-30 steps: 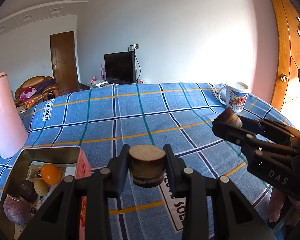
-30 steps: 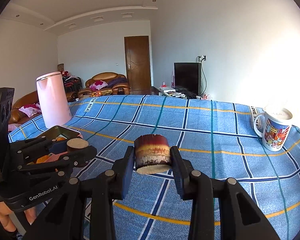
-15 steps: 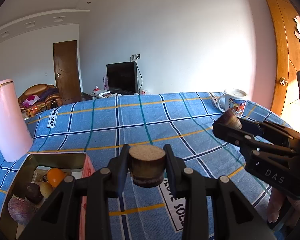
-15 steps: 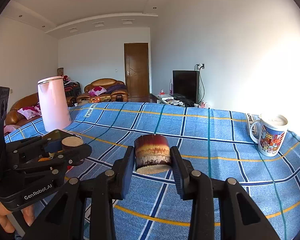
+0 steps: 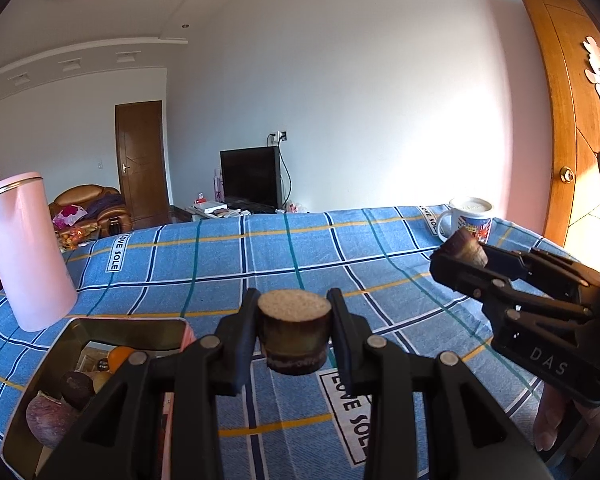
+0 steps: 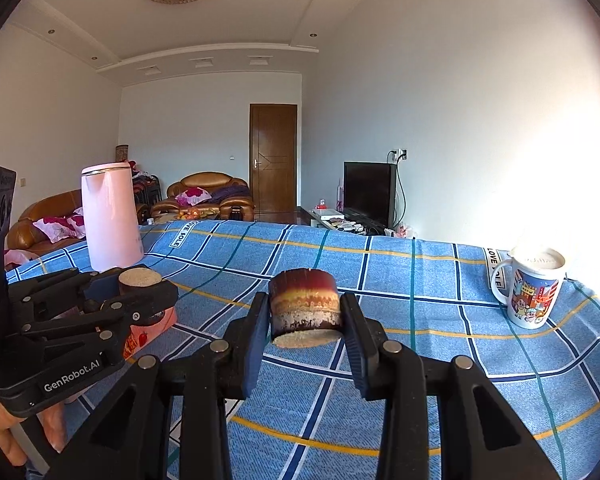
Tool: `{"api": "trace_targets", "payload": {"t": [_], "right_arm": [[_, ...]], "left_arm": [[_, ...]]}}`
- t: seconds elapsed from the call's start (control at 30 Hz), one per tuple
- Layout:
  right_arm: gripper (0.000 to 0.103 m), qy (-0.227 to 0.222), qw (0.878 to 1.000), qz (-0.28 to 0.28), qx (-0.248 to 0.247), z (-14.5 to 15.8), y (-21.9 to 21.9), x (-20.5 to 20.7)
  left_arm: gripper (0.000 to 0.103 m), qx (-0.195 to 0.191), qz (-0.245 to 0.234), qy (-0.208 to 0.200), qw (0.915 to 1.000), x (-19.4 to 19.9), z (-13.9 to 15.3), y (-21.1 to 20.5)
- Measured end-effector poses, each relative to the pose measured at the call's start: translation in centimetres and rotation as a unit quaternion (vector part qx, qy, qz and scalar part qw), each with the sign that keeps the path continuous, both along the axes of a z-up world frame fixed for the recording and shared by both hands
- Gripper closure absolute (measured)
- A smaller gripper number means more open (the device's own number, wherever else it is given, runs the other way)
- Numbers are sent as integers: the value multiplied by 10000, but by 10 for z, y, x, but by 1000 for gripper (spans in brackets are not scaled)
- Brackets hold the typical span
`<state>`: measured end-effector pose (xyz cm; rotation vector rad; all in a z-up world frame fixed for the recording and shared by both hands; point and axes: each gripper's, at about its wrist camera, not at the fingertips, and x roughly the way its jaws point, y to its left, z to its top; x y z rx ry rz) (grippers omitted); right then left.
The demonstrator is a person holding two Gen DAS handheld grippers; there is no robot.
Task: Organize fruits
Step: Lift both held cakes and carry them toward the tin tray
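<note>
A blue checked cloth (image 5: 204, 264) is covering the table, with a sofa (image 6: 204, 192) and TV (image 5: 250, 178) lying beyond. Both grippers are hovering above it, pointing slightly down. The left gripper (image 5: 294, 330) is pinching a cane piece (image 5: 294, 336); the right gripper (image 6: 304, 320) is clamping a reddish cane piece (image 6: 305, 306). A tin (image 5: 112, 326) (fruit inside) is sitting beside a pink kettle (image 5: 26, 252); a mug (image 6: 534, 286) is standing apart.

Bright right-side glare, sharp, fisheye-warped edges
</note>
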<state>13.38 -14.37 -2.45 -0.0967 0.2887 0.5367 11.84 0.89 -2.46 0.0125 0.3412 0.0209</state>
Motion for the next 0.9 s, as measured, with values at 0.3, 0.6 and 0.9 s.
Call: {"api": "trace_targets", "payload": {"t": [0.3,0.6,0.9], "right_arm": [[65,-87,9999,63,40,0,0,-7],[65,50,10000,62,-54,-1,6,-9],[65,369,9991,180,-70,-3,20,-6]], "left_arm": [[68,-10,-44,-56,10000,-1,0,0],[68,-141,-121,4,9998,-4,1,10],[68,-267,-148,84,9995,-12,1,26]]}}
